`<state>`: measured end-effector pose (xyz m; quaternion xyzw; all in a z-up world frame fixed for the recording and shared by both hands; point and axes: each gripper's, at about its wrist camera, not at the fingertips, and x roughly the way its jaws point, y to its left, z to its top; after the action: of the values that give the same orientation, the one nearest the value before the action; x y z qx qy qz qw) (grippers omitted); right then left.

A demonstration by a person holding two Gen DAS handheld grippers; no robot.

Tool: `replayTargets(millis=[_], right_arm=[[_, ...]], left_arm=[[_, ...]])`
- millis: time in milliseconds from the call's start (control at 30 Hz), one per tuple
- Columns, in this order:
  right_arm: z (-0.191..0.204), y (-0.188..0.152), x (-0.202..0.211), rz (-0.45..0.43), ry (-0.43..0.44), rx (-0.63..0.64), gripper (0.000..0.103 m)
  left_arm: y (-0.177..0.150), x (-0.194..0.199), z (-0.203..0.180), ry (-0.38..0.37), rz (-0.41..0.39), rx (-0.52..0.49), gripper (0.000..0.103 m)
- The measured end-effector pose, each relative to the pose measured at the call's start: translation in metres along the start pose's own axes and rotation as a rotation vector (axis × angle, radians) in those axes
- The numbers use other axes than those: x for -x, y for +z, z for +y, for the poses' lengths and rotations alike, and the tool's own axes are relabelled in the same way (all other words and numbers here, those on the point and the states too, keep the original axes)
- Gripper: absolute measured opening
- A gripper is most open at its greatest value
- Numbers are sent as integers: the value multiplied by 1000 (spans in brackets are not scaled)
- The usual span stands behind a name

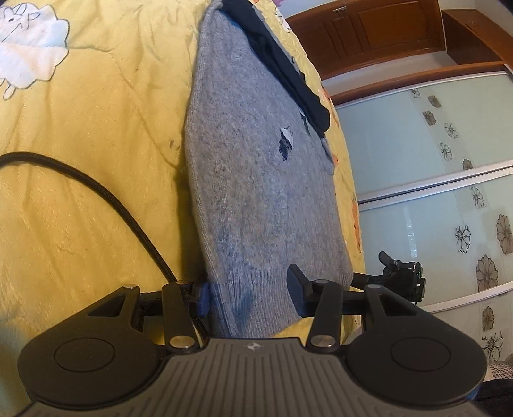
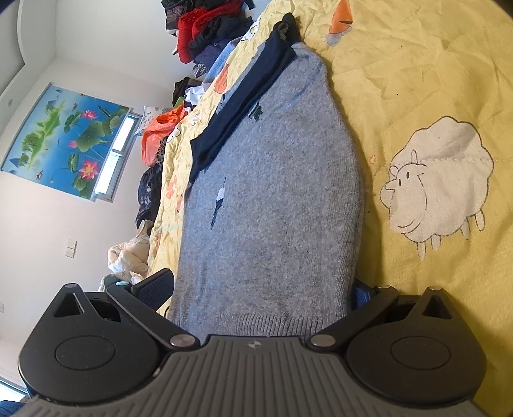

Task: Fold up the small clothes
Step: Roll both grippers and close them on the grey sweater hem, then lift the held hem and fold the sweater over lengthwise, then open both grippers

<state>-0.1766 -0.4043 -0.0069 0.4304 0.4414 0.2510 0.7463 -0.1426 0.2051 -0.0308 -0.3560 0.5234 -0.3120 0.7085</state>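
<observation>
Grey knit sweater (image 1: 256,179) lies flat on yellow quilt (image 1: 96,160), ribbed hem toward you. Left gripper (image 1: 250,296) straddles hem, pads not pressing; right gripper (image 2: 261,293) likewise, spread wider. Soft, floppy, light (stretches easily); take both hem corners.

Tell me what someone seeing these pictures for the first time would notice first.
The grey knit sweater fills the middle of both views, lying on a yellow quilt printed with cartoon sheep. Its ribbed hem sits between the fingers of the left gripper and of the right gripper. Beyond the quilt's far edge in the right wrist view is a pile of clothes.
</observation>
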Motion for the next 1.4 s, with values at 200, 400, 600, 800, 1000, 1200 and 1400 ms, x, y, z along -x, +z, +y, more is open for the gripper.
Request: replayTargets(millis=[200, 400, 600, 800, 1000, 1200, 1400], right_arm=[[-13, 2, 10, -21, 59, -78, 98], [-24, 1, 11, 3, -56, -85, 48], [-37, -4, 15, -9, -54, -113, 28], [-33, -3, 10, 21, -92, -57, 11], [-8, 0, 8, 17, -83, 50, 11], [8, 26, 18, -84, 73, 49, 11], [22, 82, 11, -192, 179, 31, 11]], left_arm=[[0, -4, -11, 57, 3, -74, 33], [-3, -4, -14, 137, -6, -123, 9], [-2, -4, -17, 172, 12, -148, 8], [-2, -2, -29, 216, -7, -215, 5], [2, 10, -47, 203, -57, -270, 5], [22, 23, -60, 125, -122, -246, 5], [66, 37, -80, 24, -251, -186, 5]])
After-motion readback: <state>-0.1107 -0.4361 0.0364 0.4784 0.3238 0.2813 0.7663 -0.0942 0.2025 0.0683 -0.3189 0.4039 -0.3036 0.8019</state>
